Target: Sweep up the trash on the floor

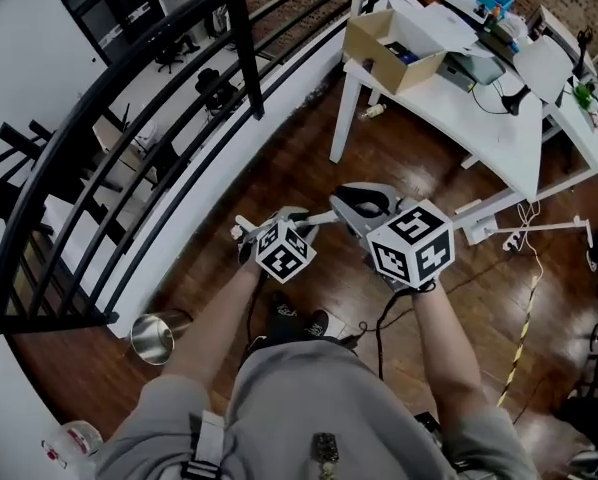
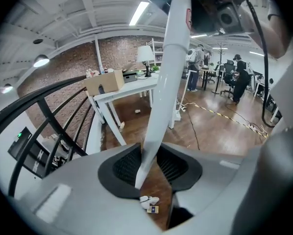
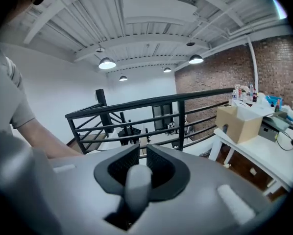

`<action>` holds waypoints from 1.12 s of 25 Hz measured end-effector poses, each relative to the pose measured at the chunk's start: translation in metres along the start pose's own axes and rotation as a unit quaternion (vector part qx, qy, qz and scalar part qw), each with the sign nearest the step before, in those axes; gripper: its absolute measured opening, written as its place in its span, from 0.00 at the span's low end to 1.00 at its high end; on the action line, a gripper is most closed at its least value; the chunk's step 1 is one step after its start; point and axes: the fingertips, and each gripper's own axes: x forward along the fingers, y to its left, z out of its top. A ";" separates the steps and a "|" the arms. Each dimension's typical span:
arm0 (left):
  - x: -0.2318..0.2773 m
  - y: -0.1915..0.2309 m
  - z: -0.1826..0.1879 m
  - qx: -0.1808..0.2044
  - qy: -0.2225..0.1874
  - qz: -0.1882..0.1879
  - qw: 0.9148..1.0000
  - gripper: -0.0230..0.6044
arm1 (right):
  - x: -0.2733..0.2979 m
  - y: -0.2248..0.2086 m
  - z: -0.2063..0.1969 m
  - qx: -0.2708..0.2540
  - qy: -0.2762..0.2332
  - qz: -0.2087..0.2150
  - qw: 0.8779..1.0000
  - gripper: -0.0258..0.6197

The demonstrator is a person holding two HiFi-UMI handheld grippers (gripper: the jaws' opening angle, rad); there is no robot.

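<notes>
Beside a black railing (image 1: 129,98), a person stands on a wood floor (image 1: 309,158) with a two-jaw tool in each hand, both on one white handle (image 2: 171,82). A red label (image 2: 188,18) high on the handle is too small to read, and the cubes (image 1: 411,243) on the tools carry only black-and-white square markers.

The left gripper (image 2: 154,153) is closed on the handle at about half width. The right gripper (image 3: 142,155) grips a rounded end of it, jaws narrow.

Trash lies on the floor. A crumpled white scrap (image 2: 147,199) and a small blue-and-yellow card (image 2: 153,209) beside it show low in the left gripper view, through the gap between the jaws. Another scrap (image 1: 372,111) lies by a leg of the white table (image 1: 509,138) at the upper right of the head view.

A cardboard box (image 1: 394,53) and clutter sit on the table. A metal cup (image 1: 159,336) stands at lower left, and striped tape (image 1: 522,333) runs along the floor at right. What the handle ends in cannot be made out.
</notes>
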 end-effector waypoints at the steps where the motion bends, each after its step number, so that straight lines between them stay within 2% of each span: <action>1: -0.005 0.007 -0.002 -0.005 -0.002 0.006 1.000 0.21 | 0.007 0.003 0.007 -0.006 0.002 0.006 1.000 0.11; 5: -0.027 0.033 -0.014 -0.021 -0.010 0.033 0.999 0.20 | 0.032 0.022 0.030 -0.040 0.003 0.040 0.998 0.11; 10: -0.051 0.074 -0.037 -0.071 -0.009 0.080 0.994 0.20 | 0.073 0.048 0.059 -0.086 0.000 0.086 0.993 0.10; 14: -0.076 0.099 -0.061 -0.121 -0.008 0.127 0.985 0.20 | 0.105 0.078 0.075 -0.130 0.007 0.147 0.981 0.10; 17: -0.095 0.116 -0.070 -0.154 -0.011 0.178 0.972 0.21 | 0.122 0.087 0.087 -0.151 0.007 0.198 0.968 0.09; 19: -0.108 0.123 -0.074 -0.184 -0.017 0.216 0.959 0.27 | 0.127 0.084 0.094 -0.154 0.001 0.229 0.961 0.09; 21: -0.123 0.124 -0.077 -0.223 -0.028 0.255 0.940 0.32 | 0.124 0.076 0.101 -0.147 -0.014 0.259 0.955 0.09; 25: -0.155 0.118 -0.075 -0.300 -0.058 0.340 0.890 0.32 | 0.122 0.056 0.113 -0.140 -0.043 0.304 0.941 0.10; 28: -0.173 0.108 -0.076 -0.331 -0.055 0.392 0.856 0.30 | 0.127 0.049 0.116 -0.135 -0.049 0.324 0.935 0.10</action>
